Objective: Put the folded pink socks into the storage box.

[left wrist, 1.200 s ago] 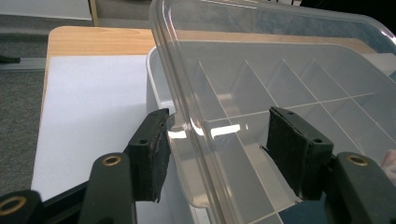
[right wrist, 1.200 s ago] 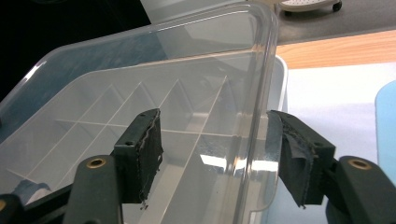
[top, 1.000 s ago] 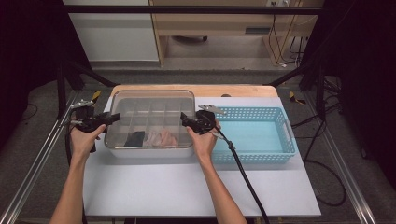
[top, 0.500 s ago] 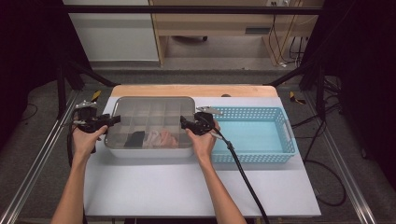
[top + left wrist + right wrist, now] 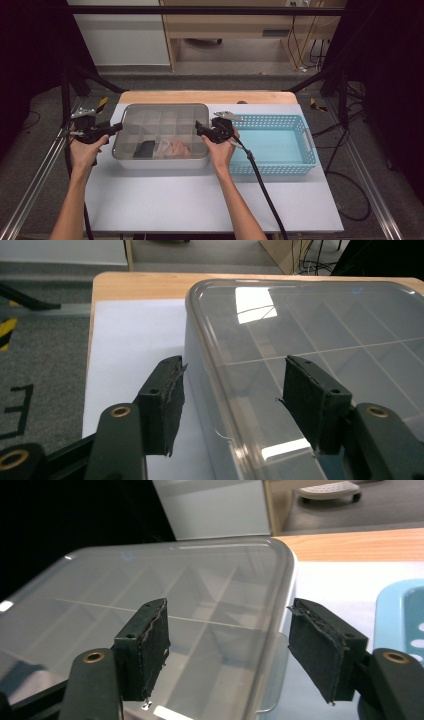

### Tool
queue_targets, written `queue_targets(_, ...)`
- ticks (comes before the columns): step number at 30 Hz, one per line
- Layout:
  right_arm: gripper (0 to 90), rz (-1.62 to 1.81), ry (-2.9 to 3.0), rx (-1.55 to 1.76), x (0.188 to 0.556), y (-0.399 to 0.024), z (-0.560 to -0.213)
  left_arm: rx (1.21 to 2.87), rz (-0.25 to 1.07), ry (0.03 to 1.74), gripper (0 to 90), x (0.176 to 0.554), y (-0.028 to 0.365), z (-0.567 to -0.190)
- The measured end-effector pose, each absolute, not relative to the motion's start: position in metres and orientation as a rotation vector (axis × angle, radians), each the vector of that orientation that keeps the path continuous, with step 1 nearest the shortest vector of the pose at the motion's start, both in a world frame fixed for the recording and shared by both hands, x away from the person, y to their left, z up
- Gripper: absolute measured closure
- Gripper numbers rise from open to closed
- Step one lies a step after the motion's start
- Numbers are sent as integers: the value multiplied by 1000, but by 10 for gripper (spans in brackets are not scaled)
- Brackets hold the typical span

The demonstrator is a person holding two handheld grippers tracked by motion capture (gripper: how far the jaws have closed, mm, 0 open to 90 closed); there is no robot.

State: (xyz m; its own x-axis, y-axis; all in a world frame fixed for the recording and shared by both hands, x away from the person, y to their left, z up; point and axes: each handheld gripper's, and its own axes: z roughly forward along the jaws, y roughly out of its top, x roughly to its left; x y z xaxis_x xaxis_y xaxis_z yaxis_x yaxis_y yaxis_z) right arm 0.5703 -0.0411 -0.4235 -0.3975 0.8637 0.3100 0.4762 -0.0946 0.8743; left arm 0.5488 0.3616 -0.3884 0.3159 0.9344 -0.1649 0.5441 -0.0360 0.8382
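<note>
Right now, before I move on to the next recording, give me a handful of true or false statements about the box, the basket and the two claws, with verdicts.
1. The clear lid is on the compartment box. True.
2. The left claw is clamped on the lid's edge. False: its jaws straddle the box's rim with the pads standing apart from it.
3. The blue basket stands at the box's right and holds nothing that can be seen. True.
4. The right claw is inside the basket. False: it is open astride the box's right edge.
5. The box's compartments are all bare. False: something dark and something pale lie in the front ones.
</note>
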Motion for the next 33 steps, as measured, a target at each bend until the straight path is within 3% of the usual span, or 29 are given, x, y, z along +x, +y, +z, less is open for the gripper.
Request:
queue_targets(10, 376, 1550, 1828, 1374, 547, -61, -389, 1663, 577, 1239, 533, 517, 351, -370)
queue_targets(16, 466, 1562, 1824, 1315, 531, -84, -371, 1684, 566, 1163, 605, 498, 335, -366)
queue_targets(33, 600, 1544, 1901, 1262, 489, -170, -389, 1806, 480, 1000, 728, 453, 299, -384)
